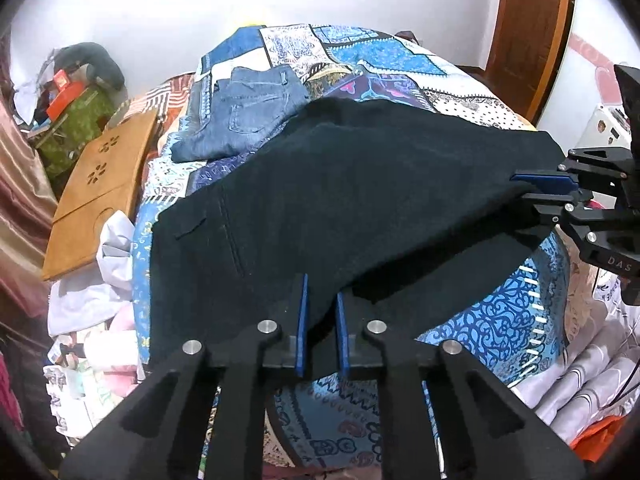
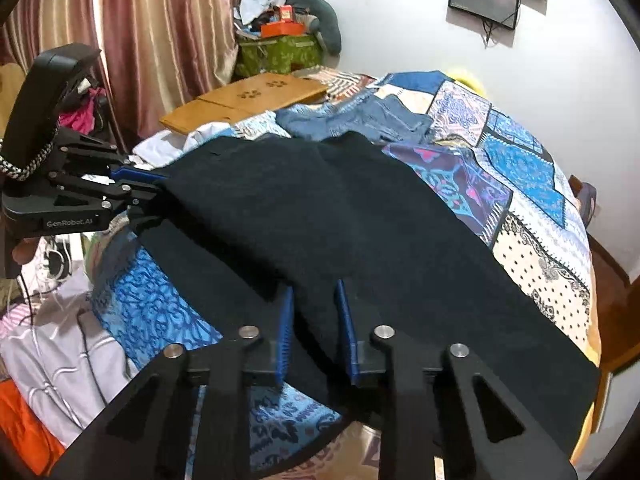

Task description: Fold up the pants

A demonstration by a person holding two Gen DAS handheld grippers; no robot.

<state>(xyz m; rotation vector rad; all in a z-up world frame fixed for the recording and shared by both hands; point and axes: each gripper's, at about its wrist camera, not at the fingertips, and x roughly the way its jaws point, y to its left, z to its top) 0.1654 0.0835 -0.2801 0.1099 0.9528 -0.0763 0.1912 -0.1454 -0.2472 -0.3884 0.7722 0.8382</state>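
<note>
Pants number two in the left wrist view: one black pair (image 1: 340, 200) spread wide across the bed (image 1: 500, 320), and one blue denim pair (image 1: 244, 116) lying folded beyond it, well ahead of the jaws and to their left. The left gripper (image 1: 322, 330) has its jaws drawn narrow on the near edge of the black pair, dark cloth bunched between the two blue pads. To the right of these jaws, the right gripper (image 1: 538, 188) pinches another part of the same edge, so the cloth hangs taut between the two. The black fabric looks soft and matte, with a stitched pocket flap and seam to the left of the jaws. Under it lies one patchwork quilt (image 1: 376, 56) in blue, white and purple squares. A flat wooden board (image 1: 100, 184) with cut-out flower shapes lies off to the far left.

In the right wrist view, the same two pairs show: the black one fills the middle, running from between the jaws away to the left, the denim one sits far ahead. The right gripper (image 2: 314, 330) is closed narrow on black cloth, a fold held between its ribbed blue pads. Left of these jaws, the left gripper (image 2: 138, 186) clamps the far corner. One striped curtain (image 2: 160, 40) hangs behind it.
</note>
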